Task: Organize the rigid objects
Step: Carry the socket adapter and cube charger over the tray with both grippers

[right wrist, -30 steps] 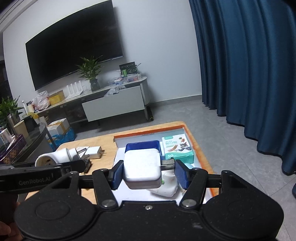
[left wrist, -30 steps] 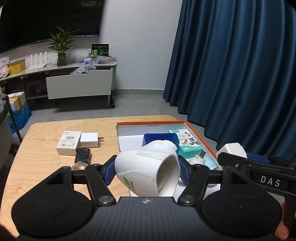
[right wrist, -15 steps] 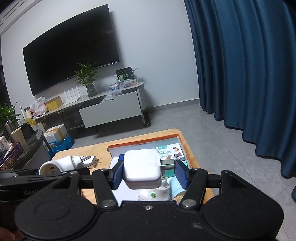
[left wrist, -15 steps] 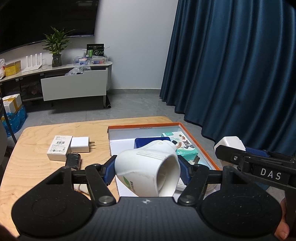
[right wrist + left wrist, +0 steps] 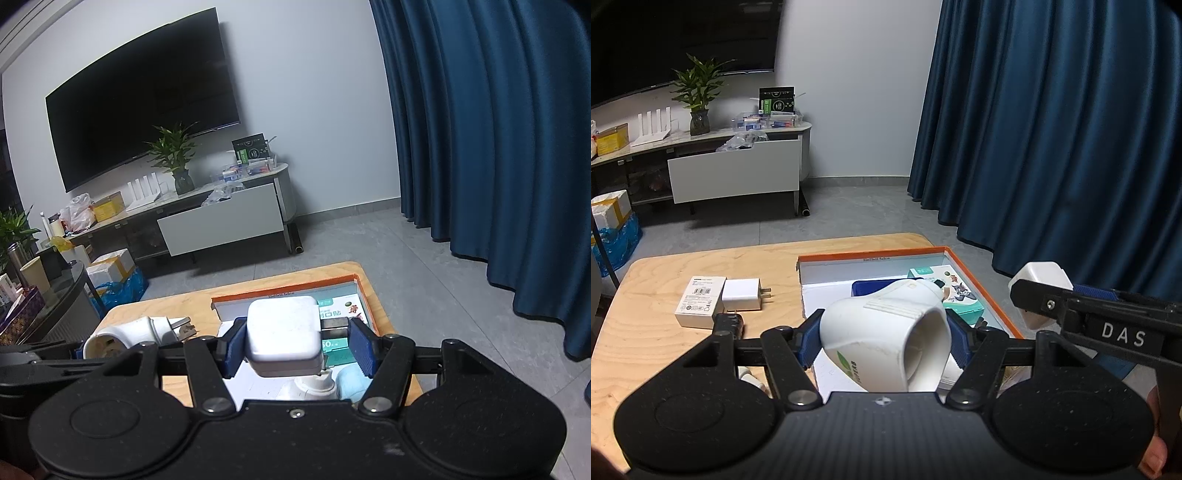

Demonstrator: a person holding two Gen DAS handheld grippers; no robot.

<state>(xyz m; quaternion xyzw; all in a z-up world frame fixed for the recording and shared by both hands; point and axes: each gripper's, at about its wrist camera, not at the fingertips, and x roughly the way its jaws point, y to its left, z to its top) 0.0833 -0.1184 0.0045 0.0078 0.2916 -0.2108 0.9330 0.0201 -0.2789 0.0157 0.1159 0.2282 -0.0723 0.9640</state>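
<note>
The left tool (image 5: 884, 341) squeezes a white socket adapter (image 5: 886, 343), held up over the near end of the orange-edged box (image 5: 982, 275). The right tool (image 5: 297, 347) squeezes a white charger block (image 5: 282, 332) above the same box. On the wooden surface (image 5: 653, 332), left of the box, lie a small white carton (image 5: 700, 301) and a white plug (image 5: 742, 295).

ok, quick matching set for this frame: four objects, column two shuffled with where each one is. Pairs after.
1. white socket adapter
2. square white charger
3. small white plug
4. teal cartoon box

a. inside the orange-rimmed tray
b. held in the right tool
c. on the wooden table, beside a white carton
d. held in the left tool

Pairs: 1-d, 2-b, 3-c, 4-a
</note>
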